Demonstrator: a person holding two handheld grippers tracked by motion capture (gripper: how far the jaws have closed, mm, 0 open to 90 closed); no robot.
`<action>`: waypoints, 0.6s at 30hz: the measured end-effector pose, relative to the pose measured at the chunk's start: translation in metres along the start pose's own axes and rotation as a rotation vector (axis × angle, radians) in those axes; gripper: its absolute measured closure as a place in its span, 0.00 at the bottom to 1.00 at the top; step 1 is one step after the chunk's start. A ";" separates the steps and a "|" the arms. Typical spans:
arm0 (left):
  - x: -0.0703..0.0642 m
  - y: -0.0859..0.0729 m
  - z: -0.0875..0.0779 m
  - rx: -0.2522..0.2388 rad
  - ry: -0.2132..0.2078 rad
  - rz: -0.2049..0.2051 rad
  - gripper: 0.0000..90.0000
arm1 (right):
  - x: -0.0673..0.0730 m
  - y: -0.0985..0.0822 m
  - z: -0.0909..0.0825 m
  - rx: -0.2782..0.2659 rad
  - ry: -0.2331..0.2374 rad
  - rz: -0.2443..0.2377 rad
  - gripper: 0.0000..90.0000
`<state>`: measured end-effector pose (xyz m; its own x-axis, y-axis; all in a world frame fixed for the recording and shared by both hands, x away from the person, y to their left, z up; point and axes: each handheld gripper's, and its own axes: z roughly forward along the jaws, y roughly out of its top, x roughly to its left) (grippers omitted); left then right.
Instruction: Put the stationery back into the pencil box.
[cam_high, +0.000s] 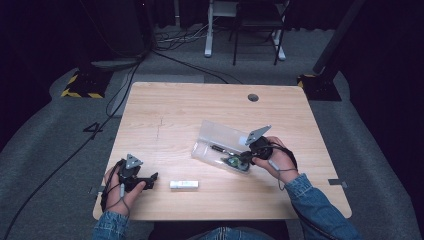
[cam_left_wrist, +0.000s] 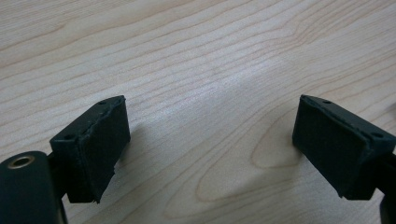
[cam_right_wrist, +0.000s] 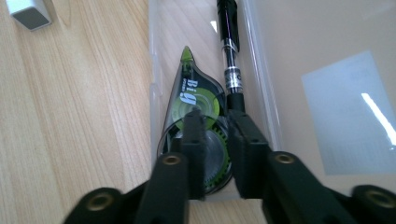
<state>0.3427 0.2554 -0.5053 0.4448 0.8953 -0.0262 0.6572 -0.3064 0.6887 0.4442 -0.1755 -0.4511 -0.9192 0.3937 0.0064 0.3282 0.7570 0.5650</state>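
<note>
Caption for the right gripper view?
Right gripper over a green correction tape beside a black pen in a clear case.

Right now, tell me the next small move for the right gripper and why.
Probably lift the right gripper straight up out of the clear case. Its jaws stand nearly together over the correction tape, lying flat beside the black pen; whether they pinch it I cannot tell. A short lift would show.
</note>
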 end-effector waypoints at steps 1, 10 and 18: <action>0.000 0.000 0.000 0.000 0.000 0.000 0.13 | 0.001 0.001 0.001 -0.003 -0.003 -0.013 0.92; 0.000 0.000 0.000 0.000 0.000 0.000 0.13 | 0.005 0.004 0.007 0.010 -0.019 -0.047 0.99; 0.000 0.000 0.000 0.000 0.000 0.000 0.13 | 0.004 0.004 0.009 -0.001 -0.011 -0.039 0.99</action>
<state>0.3427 0.2554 -0.5053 0.4449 0.8952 -0.0260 0.6570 -0.3065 0.6888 0.4439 -0.1661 -0.4565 -0.9287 0.3699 -0.0250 0.2920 0.7712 0.5656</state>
